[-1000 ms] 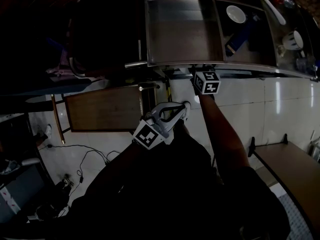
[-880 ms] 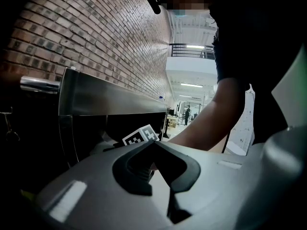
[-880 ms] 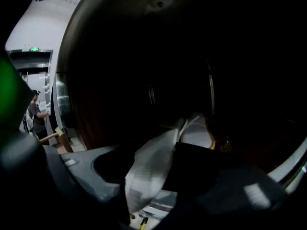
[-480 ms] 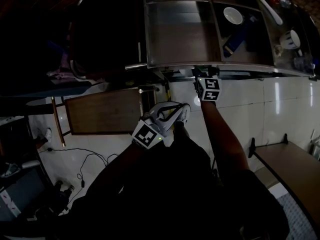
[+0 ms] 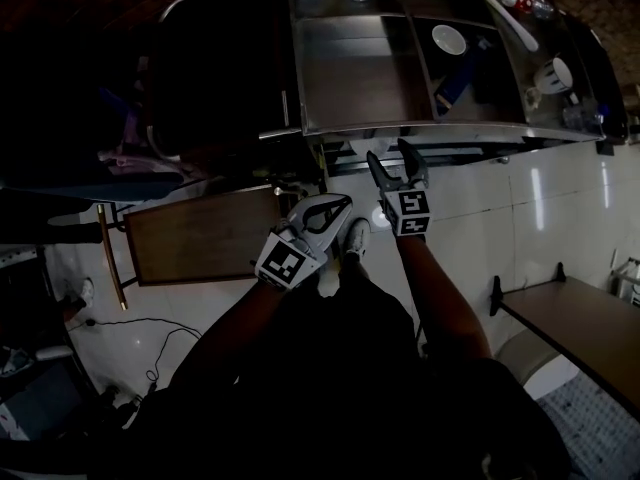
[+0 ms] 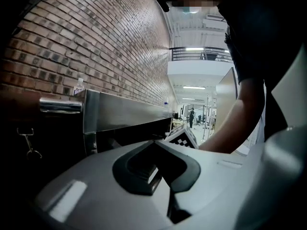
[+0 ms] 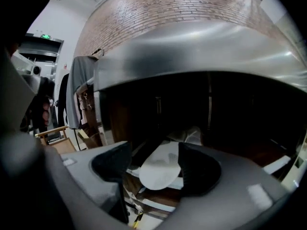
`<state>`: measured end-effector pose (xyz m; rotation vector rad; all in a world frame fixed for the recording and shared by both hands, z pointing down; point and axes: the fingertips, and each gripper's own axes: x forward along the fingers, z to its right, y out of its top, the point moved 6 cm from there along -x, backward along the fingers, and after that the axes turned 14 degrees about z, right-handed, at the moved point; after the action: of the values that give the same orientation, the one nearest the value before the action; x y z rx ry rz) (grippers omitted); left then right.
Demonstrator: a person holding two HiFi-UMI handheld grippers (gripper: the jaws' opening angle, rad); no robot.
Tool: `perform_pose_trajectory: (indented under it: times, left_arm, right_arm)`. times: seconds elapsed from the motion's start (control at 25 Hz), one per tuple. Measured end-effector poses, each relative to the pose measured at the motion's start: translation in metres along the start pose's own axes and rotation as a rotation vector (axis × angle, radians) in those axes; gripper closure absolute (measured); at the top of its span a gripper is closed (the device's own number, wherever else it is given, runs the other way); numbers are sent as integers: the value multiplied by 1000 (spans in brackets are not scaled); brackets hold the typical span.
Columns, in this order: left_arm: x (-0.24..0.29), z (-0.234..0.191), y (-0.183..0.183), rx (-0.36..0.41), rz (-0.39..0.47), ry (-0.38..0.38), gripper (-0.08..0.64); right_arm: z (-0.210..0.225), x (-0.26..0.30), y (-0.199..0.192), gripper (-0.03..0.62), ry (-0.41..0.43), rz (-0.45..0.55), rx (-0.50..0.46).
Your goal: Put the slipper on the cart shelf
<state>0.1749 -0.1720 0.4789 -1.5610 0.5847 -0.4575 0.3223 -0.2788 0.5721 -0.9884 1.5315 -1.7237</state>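
In the right gripper view a white slipper (image 7: 160, 169) lies flat on the lower shelf of the steel cart (image 7: 201, 47). It shows just beyond my right gripper (image 7: 154, 150), whose jaws stand wide apart and touch nothing. In the head view that right gripper (image 5: 398, 171) sits just in front of the cart's (image 5: 400, 128) front edge, pointing at it. My left gripper (image 5: 330, 211) hangs to its left over the floor. Its jaws (image 6: 160, 157) are shut with nothing between them.
The cart's top tray holds a white bowl (image 5: 449, 38), a blue item (image 5: 452, 83), cups and glasses. A wooden board (image 5: 200, 233) stands at the left and a wooden bench (image 5: 575, 318) at the right. A cable (image 5: 170, 323) lies on the tiled floor. A grey garment (image 7: 79, 90) hangs left of the cart.
My right gripper has drawn back from under the cart's edge, and its open jaws now show. The left gripper has shifted slightly.
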Motion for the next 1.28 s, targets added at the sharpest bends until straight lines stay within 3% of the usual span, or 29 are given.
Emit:
perform_pose_trajectory:
  times: [0.4, 0.64, 1.08, 1.2, 1.28]
  left_arm:
    - [-62, -5, 35, -20, 78, -43, 560]
    - [-112, -10, 49, -25, 96, -53, 560]
    - [-170, 9, 77, -8, 142, 14, 560]
    - [-182, 21, 80, 9, 140, 52, 560]
    - [-191, 31, 82, 31, 145, 77, 560]
  right_arm:
    - [-112, -57, 46, 299, 154, 65, -30]
    - [-171, -80, 87, 299, 185, 142, -32]
    - [-246, -113, 132, 314, 387, 183, -37]
    - [-258, -125, 140, 354, 447, 204, -39]
    - [-267, -131, 142, 418, 493, 210, -38]
